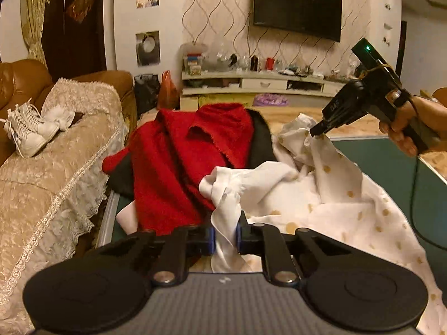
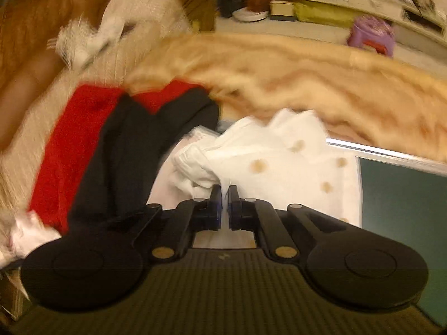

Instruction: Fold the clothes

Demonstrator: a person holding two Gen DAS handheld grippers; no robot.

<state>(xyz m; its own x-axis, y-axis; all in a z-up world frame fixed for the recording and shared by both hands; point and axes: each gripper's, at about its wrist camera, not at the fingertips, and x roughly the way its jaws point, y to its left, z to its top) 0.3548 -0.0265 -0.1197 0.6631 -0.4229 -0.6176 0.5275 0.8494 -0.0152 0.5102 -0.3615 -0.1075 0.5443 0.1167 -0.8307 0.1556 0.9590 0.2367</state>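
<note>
Centrally, left tool clenched on a fold of white dotted garment; right tool pinching the same cloth at its far corner. Red garment over black garment at 11 o'clock, on green bench.

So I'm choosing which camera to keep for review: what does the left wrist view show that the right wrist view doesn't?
Left wrist only: the right gripper seen from outside, pinching the white dotted garment, the hand holding it, the TV and white shoes on the sofa. Right wrist only: a purple stool, and its own jaws shut on white cloth up close. Both: the red garment, the black garment, the green table, and the white garment gripped by the left gripper.
</note>
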